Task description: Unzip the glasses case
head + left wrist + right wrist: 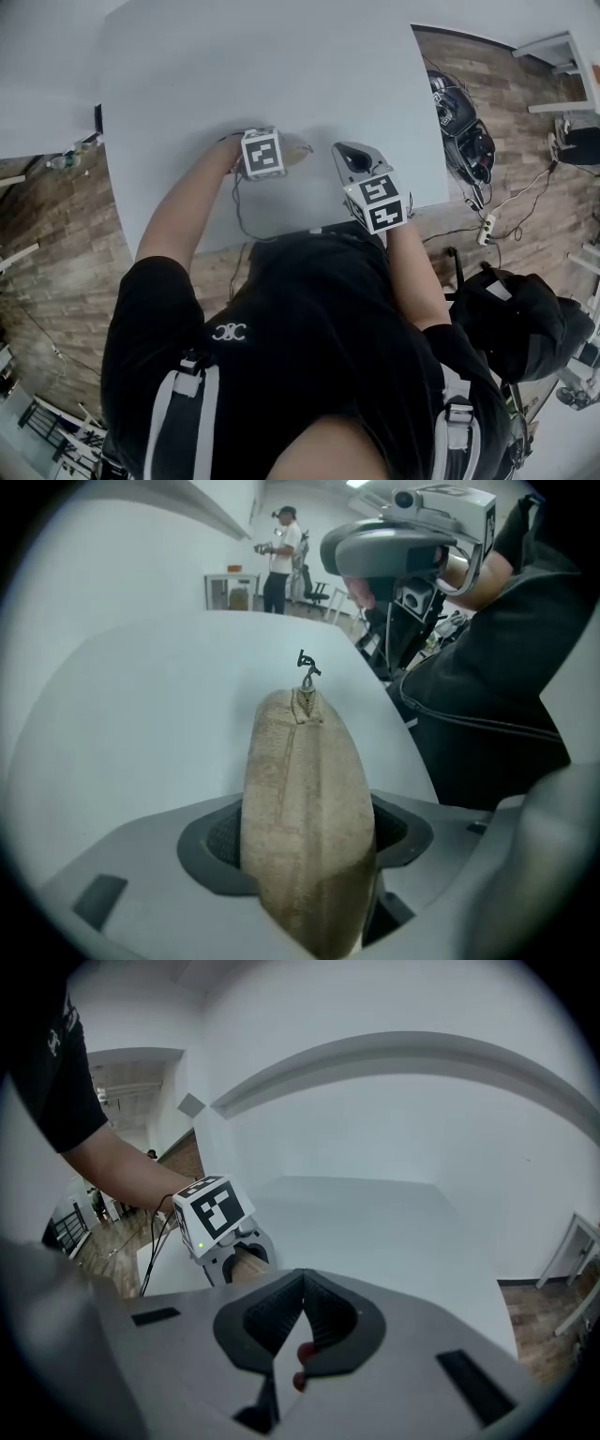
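Observation:
A beige fabric glasses case [305,808] lies on the white table [187,84], its dark zipper pull [307,667] standing up at the far end. My left gripper [305,841] points steeply down and is shut on the near end of the case, with both pads against its sides. From the head view only a sliver of the case [300,150] shows beside the left gripper [279,157]. My right gripper [302,1283] is shut with nothing in it, and hangs over the table just right of the case [345,150], not touching it.
The table's near edge runs just in front of the person's body. On the wooden floor to the right lie dark gear [459,122], a power strip [486,228] with cables, and a black bag [525,319]. Another person [281,560] stands far behind the table.

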Demonstrator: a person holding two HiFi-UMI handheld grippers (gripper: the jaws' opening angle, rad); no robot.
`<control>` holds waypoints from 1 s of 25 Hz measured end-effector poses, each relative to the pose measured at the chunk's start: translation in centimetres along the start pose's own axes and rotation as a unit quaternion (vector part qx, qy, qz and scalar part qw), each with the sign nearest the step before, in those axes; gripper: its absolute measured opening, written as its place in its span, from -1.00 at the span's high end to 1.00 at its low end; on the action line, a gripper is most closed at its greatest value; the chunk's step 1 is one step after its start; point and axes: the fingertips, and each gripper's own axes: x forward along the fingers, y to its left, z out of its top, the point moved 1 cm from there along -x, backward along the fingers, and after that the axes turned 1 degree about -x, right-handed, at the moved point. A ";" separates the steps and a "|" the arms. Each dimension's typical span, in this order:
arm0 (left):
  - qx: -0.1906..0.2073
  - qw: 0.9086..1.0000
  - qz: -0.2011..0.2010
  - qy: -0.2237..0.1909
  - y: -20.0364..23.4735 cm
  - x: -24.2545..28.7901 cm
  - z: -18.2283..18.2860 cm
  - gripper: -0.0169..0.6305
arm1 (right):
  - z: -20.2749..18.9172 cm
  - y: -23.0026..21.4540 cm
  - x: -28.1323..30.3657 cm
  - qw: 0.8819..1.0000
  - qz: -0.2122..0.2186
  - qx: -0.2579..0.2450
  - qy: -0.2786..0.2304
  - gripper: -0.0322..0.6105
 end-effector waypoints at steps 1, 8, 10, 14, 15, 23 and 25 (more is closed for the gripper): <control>0.003 1.000 0.007 -0.024 0.1 -0.2 0.5 -0.01 | 0.1 0.1 0.0 1.000 0.002 -0.002 -0.002 0.88; -0.013 0.987 0.035 -0.157 0.0 -4.5 3.5 0.00 | 2.9 2.3 -1.1 0.997 0.070 0.017 -0.032 0.88; -0.008 0.982 0.052 -0.182 -0.1 -6.1 4.2 0.00 | 4.5 2.8 -1.5 0.995 0.080 0.020 -0.057 0.88; 0.020 0.974 0.089 -0.209 -0.5 -8.0 5.5 0.00 | 6.7 3.4 -2.2 0.993 0.097 -0.010 -0.071 0.58; 0.026 0.973 0.094 -0.212 -0.6 -8.4 5.7 0.00 | 6.9 3.8 -2.1 0.992 0.105 -0.020 -0.066 0.52; 0.044 0.970 0.104 -0.214 -1.4 -9.6 6.2 0.00 | 7.3 5.1 -1.2 0.990 0.109 -0.064 -0.061 0.60; 0.039 0.970 0.104 -0.214 -1.4 -9.6 6.1 0.00 | 7.4 5.2 -1.3 0.989 0.109 -0.075 -0.062 0.64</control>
